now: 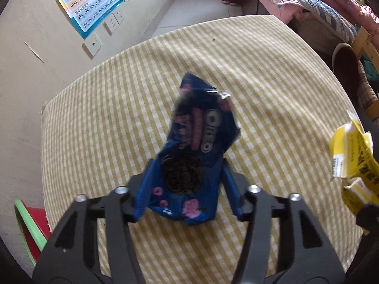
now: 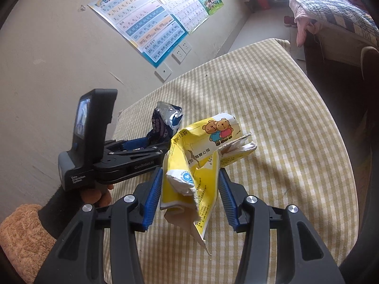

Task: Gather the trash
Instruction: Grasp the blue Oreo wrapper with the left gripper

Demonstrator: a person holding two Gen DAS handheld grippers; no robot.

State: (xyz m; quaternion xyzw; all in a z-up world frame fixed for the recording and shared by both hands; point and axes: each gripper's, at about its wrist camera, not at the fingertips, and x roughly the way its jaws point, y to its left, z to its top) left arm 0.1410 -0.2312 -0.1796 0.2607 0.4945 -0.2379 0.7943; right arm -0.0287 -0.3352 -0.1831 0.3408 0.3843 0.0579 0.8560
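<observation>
Two handheld grippers each hold a piece of trash over a yellow checked tablecloth (image 1: 272,82).

At nine o'clock in the right wrist view, the left gripper (image 1: 187,189) clamps a blue cookie wrapper (image 1: 196,137), which stands upright. Toward three o'clock, the right gripper (image 2: 189,198) pinches a crumpled yellow carton (image 2: 201,156) between blue pads (image 2: 152,198).

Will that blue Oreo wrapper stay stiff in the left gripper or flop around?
Probably floppy: the Oreo wrapper is thin, creased film with a torn-open top. It looks empty, so likely very light. The glossy film might slip between the left gripper's pads.
</observation>
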